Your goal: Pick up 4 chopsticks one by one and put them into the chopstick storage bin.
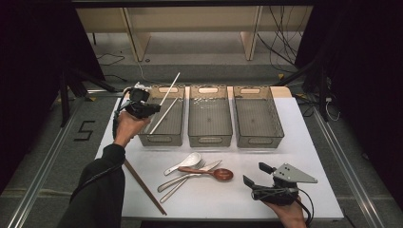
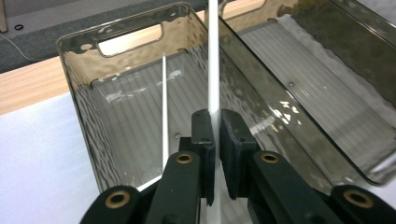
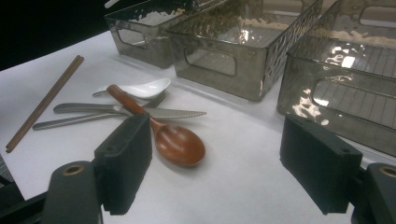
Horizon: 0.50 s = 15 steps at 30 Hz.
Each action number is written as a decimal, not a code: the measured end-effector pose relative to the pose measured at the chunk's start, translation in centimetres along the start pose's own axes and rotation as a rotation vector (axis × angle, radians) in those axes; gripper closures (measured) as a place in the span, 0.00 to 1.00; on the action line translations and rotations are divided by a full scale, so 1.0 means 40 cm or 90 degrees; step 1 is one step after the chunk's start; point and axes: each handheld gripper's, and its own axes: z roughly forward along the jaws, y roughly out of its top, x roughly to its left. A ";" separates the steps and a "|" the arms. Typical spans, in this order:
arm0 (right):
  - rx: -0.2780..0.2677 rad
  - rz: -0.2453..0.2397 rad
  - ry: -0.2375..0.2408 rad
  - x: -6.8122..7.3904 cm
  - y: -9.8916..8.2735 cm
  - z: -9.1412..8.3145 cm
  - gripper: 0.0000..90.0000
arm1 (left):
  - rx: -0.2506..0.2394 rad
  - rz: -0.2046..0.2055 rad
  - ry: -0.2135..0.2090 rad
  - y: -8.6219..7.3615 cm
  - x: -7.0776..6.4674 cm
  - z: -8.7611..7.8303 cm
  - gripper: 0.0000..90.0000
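Grey floor [image 1: 199, 66], black curtains [image 1: 33, 42], wooden shelving [image 1: 190, 19].

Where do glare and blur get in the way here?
High view: sharp table, dark surroundings. Left gripper view: bright streaks on the left bin; white chopstick crisp. Right gripper view: strong glare on the right bin; near pads soft.

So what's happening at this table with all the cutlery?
A person is sorting utensils into three smoky plastic bins. The left tool is shut on a white chopstick over the left bin, where another white chopstick already lies. The right tool waits open beside the wooden spoon, knife and brown chopsticks.
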 end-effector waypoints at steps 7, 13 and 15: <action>0.001 -0.002 0.001 0.001 0.000 0.002 0.29 | 0.003 -0.002 0.011 -0.008 0.013 0.029 0.93; 0.001 -0.001 0.003 0.002 0.000 0.002 0.29 | 0.012 -0.014 0.018 -0.025 0.025 0.057 0.93; 0.001 -0.001 0.003 0.002 0.000 0.002 0.29 | 0.018 -0.018 0.018 -0.030 0.029 0.063 0.93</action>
